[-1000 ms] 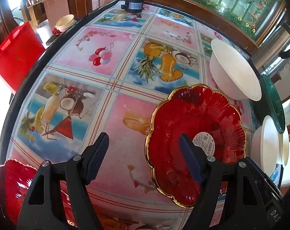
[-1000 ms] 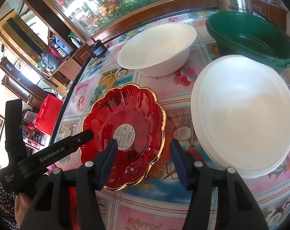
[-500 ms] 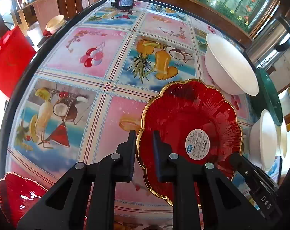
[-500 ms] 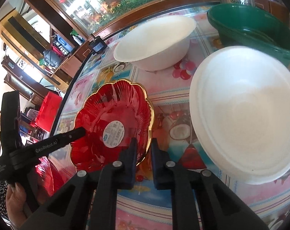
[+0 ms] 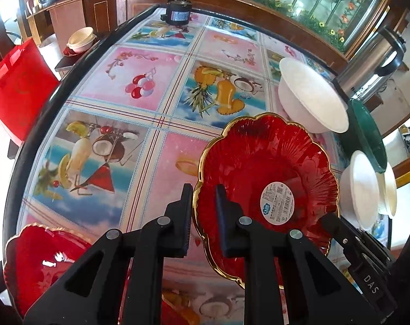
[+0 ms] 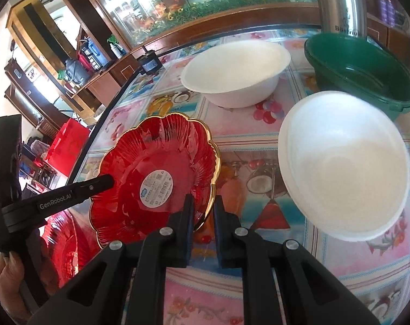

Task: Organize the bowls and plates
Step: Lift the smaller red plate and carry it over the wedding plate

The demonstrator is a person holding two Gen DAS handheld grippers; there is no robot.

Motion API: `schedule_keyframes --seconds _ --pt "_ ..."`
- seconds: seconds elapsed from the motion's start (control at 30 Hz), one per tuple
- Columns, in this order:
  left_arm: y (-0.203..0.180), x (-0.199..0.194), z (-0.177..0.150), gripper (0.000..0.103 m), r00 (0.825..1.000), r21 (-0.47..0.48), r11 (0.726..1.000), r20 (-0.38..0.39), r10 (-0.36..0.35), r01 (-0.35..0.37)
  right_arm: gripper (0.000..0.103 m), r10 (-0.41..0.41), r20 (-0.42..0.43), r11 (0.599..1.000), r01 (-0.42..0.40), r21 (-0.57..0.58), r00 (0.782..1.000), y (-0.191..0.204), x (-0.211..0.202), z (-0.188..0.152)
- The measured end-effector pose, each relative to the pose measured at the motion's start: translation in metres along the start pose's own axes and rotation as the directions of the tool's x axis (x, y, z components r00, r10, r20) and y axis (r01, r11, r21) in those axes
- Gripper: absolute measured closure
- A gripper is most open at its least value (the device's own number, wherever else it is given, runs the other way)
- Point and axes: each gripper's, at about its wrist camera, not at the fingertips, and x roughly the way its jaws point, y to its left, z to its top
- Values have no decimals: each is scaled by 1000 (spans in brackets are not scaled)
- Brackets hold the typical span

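Note:
A red scalloped plate with a gold rim and a white sticker [image 5: 264, 168] [image 6: 150, 168] is lifted a little off the table. My left gripper [image 5: 203, 205] is shut on its left rim. My right gripper [image 6: 203, 211] is shut on its right rim. A second red plate [image 5: 39, 260] [image 6: 66, 246] lies at the table's near left edge, below the held one. A large white bowl [image 6: 343, 162] sits right of the plate. Another white bowl [image 5: 310, 97] [image 6: 234, 70] stands farther back.
A green basin [image 6: 359, 73] [image 5: 367, 135] stands at the back right beside a steel urn [image 5: 372, 59]. A small black motor [image 5: 177, 13] sits at the table's far edge. Stacked white bowls [image 5: 367, 189] are at the right. A red bag [image 5: 15, 86] is off the table's left side.
Both grippers have closed on opposite rims of the red plate. The plate has risen and tilted slightly off the table since half a second ago.

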Motion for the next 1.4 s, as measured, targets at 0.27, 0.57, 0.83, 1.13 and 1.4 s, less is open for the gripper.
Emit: schedule_keyframes --seconds 0.27,0.57,0.83,1.13,1.4 --pt "12 -30 -16 87 999 -8 1000 30 -18 19 92 17 24 999 -16 -38 1000 20 -17 -3" --pt "48 -76 -48 87 996 -39 999 88 5 -1 91 57 32 991 -53 -121 998 59 -29 -16" --pt "95 -100 -88 87 994 -106 994 101 38 -27 90 100 -6 974 -99 -202 995 101 -20 -38" --pt "138 -104 -120 87 992 -161 984 86 88 -73 88 100 -73 947 -117 -297 992 144 5 -63" --pt "148 -99 -135 87 991 -153 984 74 108 -96 88 64 -116 934 -101 -344 991 157 21 -78"
